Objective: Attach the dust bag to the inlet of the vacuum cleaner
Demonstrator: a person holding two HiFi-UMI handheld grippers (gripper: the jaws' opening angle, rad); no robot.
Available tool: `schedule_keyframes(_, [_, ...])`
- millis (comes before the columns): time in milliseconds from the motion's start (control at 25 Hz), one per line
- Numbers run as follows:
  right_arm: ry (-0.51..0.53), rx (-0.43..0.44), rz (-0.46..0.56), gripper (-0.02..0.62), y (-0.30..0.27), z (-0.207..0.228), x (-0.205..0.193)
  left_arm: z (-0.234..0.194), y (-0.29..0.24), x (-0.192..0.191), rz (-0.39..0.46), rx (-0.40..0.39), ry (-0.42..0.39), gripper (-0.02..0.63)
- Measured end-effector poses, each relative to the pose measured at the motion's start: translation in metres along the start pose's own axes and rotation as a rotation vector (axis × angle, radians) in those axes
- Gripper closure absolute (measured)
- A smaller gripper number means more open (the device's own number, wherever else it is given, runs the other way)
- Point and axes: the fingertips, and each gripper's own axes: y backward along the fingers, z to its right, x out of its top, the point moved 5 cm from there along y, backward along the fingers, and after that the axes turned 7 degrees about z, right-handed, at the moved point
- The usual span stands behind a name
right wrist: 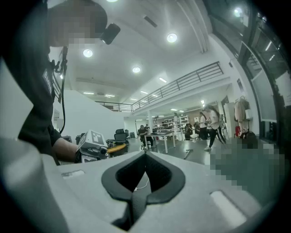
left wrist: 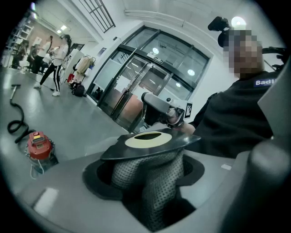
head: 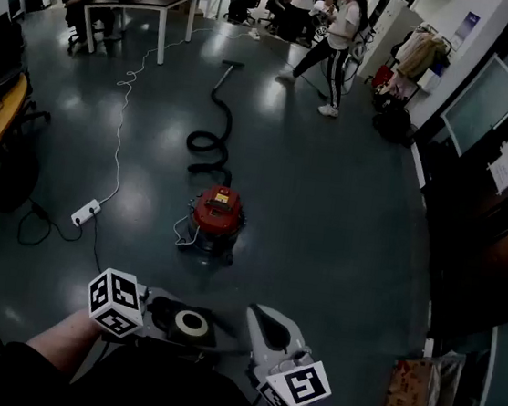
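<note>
The task is only beginning. The left gripper (head: 163,317) is holding the bag (left wrist: 152,182) in the air close to the person's body. Its jaws are standing wide and pressing on the grey mesh from both sides. The bag's dark collar (left wrist: 150,142), with its pale-ringed hole, is sitting just above them and facing up. The right gripper (head: 259,319) is hovering just beside the bag without touching it; its jaws are closed together and gripping nothing.

The vacuum (head: 216,213) is standing on the floor (head: 344,218) ahead of the person, well apart from both grippers. Its red top is sitting in place and its black hose (head: 210,132) is snaking away behind it. A power strip (head: 85,213) is lying on the floor to the vacuum's left. The inlet is not showing in any view, so I cannot tell which side it is on or whether it is reachable as the vacuum stands.

Judging from this, the picking up is done and everything else is waiting. The bag needs bringing across to the vacuum. The inlet then needs exposing, probably by taking the top off, a job the free right gripper looks suited for. Last, the collar's hole needs pushing over the inlet until it is seating firmly. People (head: 333,42) are standing further back in the room, clear of the work.
</note>
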Motion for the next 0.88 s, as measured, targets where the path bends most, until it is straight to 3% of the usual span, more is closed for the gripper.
schedule_keyframes(440, [-0.005,0.012,-0.008,0.594,0.004,0.004,-0.002,0.002,-0.008,-0.002,-0.002,0.007,0.01,0.307])
schedule_keyframes(880, [-0.021,0.039,0.068,0.592,0.015,0.037,-0.004,-0.01,-0.033,-0.007,-0.012,0.065,0.03,0.307])
